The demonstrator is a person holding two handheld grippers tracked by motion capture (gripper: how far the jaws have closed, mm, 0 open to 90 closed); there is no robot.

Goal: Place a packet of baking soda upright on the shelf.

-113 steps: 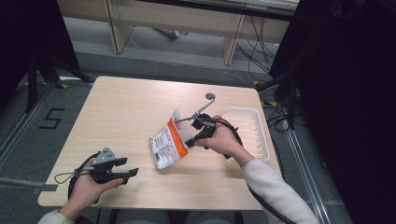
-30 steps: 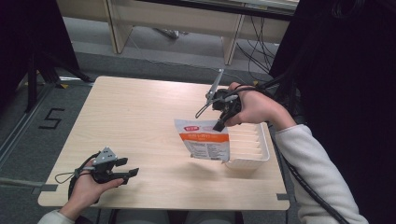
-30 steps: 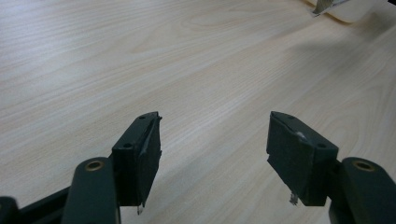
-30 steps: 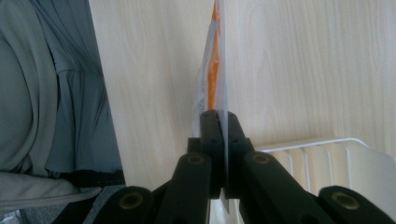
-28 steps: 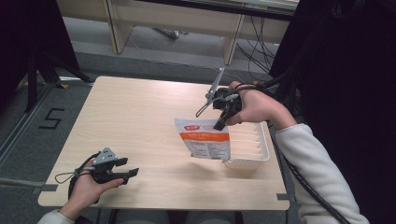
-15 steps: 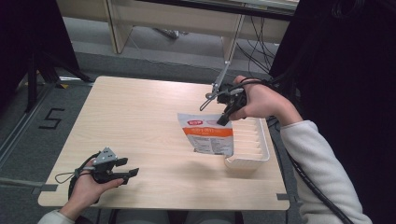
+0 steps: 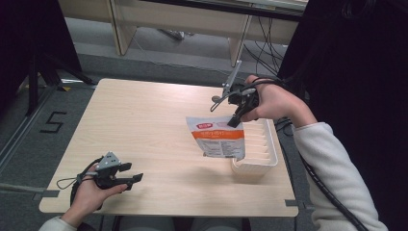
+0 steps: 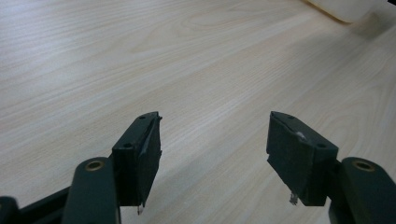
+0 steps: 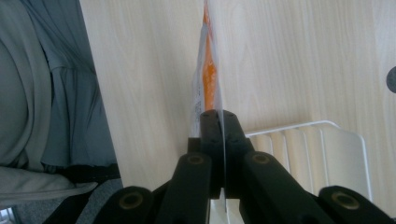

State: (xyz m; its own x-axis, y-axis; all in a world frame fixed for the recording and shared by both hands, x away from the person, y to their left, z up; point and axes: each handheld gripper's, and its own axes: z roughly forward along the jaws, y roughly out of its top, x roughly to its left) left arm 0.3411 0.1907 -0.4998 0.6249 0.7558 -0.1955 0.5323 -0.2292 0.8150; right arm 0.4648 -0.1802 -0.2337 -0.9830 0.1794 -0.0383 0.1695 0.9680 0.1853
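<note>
An orange-and-white pouch [image 7: 217,138] hangs upright over the left rim of the white ridged tray [image 7: 262,154], pinched by its top edge. My right gripper [image 7: 233,120] is shut on that top edge, high above the table. In the right gripper view the pouch [image 9: 208,74] shows edge-on between the closed jaws, with the tray [image 9: 322,149] below it. My left gripper [image 7: 131,176] rests open at the table's near-left corner, held by a hand. In the left gripper view its fingers [image 8: 140,154] stand wide apart over bare wood, nothing between them.
The wooden table [image 7: 144,120] is bare across its left and middle. The tray sits near the right edge. Cables trail off the right side, and a shelf unit [image 7: 183,19] stands on the floor beyond the far edge. A person's clothing [image 9: 42,93] lies past the near edge.
My right gripper has lifted the pouch from the table's middle and carried it rightward, now upright over the tray's left rim. The left gripper has not moved.
</note>
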